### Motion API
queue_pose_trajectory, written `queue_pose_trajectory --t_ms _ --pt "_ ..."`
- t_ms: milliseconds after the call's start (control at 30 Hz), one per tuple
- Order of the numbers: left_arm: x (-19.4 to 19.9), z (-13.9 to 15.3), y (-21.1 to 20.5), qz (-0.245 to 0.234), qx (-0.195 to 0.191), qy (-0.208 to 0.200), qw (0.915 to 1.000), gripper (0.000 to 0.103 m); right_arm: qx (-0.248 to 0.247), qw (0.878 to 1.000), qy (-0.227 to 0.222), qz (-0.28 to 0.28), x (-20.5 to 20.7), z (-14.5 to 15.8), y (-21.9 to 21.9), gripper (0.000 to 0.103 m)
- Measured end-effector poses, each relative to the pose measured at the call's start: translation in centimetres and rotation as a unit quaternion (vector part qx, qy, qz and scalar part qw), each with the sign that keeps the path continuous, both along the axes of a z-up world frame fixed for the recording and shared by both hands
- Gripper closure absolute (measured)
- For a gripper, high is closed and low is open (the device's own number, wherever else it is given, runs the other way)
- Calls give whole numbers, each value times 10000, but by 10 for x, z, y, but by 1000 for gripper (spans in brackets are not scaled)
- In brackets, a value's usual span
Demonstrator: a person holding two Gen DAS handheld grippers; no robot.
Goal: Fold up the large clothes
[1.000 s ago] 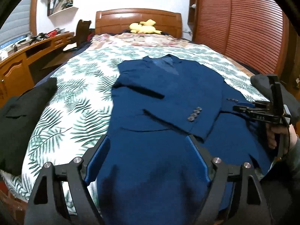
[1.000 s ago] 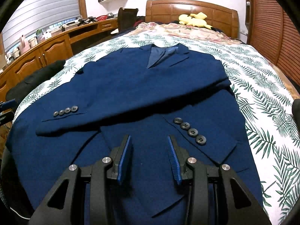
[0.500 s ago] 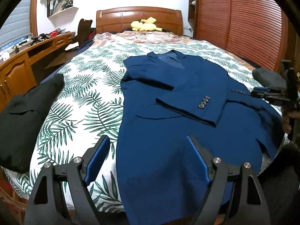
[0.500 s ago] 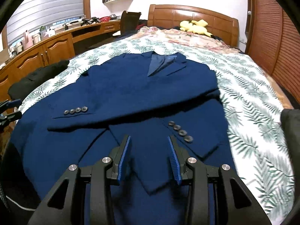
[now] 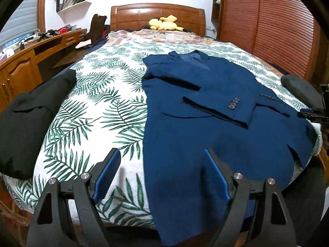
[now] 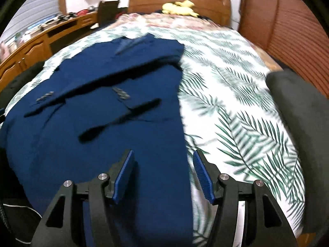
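A navy blue suit jacket [image 5: 205, 107] lies face up on the leaf-print bedsheet [image 5: 107, 103], both sleeves folded across its front. My left gripper [image 5: 162, 158] hangs open over the jacket's lower left edge, which runs between the fingers without touching them. In the right wrist view the jacket [image 6: 115, 127] fills the left half. My right gripper [image 6: 163, 158] hovers above its lower right edge, jaws opening, with the cloth below them and not pinched. The right gripper [image 5: 314, 115] also shows at the far right of the left wrist view.
A black garment [image 5: 26, 123] lies on the bed's left side and a dark grey one [image 6: 298, 113] on its right. A yellow plush toy [image 5: 164, 23] sits at the wooden headboard. A wooden desk [image 5: 30, 61] runs along the left, slatted wooden doors [image 5: 277, 30] along the right.
My left gripper has shifted left to the jacket's left edge. My right gripper has swung right to the jacket's right edge and its jaws have spread wider.
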State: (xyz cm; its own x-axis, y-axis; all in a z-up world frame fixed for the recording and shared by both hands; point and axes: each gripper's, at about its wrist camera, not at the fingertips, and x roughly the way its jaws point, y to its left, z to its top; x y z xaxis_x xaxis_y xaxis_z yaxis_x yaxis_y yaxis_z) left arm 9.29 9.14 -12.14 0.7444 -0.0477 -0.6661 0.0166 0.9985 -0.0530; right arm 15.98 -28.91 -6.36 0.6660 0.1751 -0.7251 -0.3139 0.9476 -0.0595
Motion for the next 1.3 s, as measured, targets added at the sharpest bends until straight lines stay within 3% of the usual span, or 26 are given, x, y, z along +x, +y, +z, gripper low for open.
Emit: queue_pose_trajectory --t_ms 233,300,333,367,400,467,567,833,1300 --pt "-4 -4 6 35 3 80 10000 20 154 9994 265 176 0 -6 -3 42" --pt "-5 -6 7 30 10 115 9999 20 285 9983 338 383 -5 -4 -3 57" --pt "-6 -7 8 27 15 128 9999 21 305 9979 348 462 -6 -4 -3 59" --pt "-6 -8 8 18 13 134 9999 25 296 9977 321 526 -7 -2 -3 63" --pt "-7 -9 9 -6 -4 134 9999 36 338 9971 304 606 -9 -1 -4 70" --pt "-8 -10 10 -63 -58 171 9998 49 436 9959 225 762 -15 4 -3 72" --pt "-10 -11 8 -113 -64 163 9998 58 340 9963 166 772 -16 3 -2 72" --pt "-13 -12 3 -155 6 214 9996 59 367 9972 342 545 -12 -10 -8 72" --pt "-23 -17 2 -143 -105 197 9996 59 291 9985 205 406 -18 -14 0 73"
